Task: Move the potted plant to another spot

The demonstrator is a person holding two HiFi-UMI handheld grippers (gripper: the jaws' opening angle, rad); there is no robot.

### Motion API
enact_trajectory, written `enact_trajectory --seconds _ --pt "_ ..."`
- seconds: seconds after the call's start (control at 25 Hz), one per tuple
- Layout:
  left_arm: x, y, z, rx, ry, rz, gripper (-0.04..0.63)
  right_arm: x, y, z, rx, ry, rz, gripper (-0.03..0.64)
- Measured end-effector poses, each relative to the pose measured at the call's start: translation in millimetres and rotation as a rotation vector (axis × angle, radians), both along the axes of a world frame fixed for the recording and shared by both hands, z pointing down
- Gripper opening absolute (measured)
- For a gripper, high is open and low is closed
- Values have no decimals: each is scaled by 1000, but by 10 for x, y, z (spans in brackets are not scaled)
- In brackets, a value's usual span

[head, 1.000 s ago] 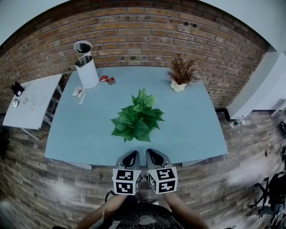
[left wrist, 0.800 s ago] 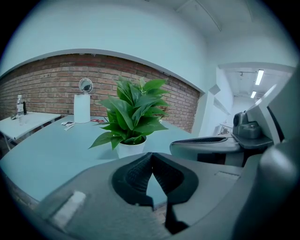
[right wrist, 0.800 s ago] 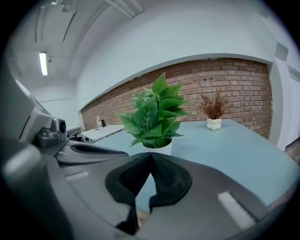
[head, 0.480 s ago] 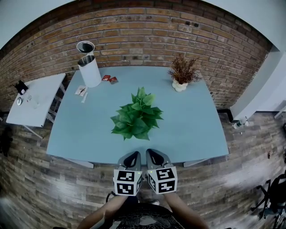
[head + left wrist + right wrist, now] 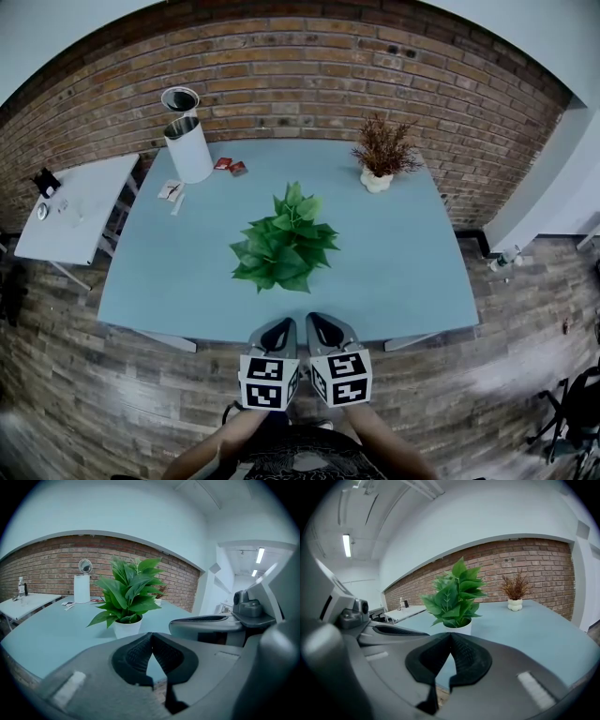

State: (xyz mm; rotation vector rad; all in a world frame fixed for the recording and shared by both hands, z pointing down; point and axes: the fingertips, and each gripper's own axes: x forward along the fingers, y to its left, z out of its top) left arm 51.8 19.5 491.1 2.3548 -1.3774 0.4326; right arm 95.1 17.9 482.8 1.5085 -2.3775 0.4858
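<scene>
The green leafy potted plant in its white pot stands upright near the middle of the light blue rectangular table, a little towards the near edge, with bare tabletop all round it. At the far right corner of the table stands a dried brown plant in a small white vase, well apart from the green one. At the far left corner a tall white cylinder stands in front of a round mirror on a stand; just right of it lie two small red packets, and near it towards the left edge some white cards. The far side of the table runs along a red brick wall. To the left stands a small white side table with a few small items on it, and the floor is grey-brown wood planking. On the near side, off the table's edge, the left gripper and the right gripper are held side by side, both pointing at the potted plant and well short of it. In each gripper view the two dark ribbed jaws meet at their tips with nothing between them, so neither gripper has hold of anything.
</scene>
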Motion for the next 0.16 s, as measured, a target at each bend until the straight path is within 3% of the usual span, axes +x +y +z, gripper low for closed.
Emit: enact_trajectory --seconds 0.16 --pt "13 20 -4 2 -8 2 0 10 21 -3 1 -2 -3 6"
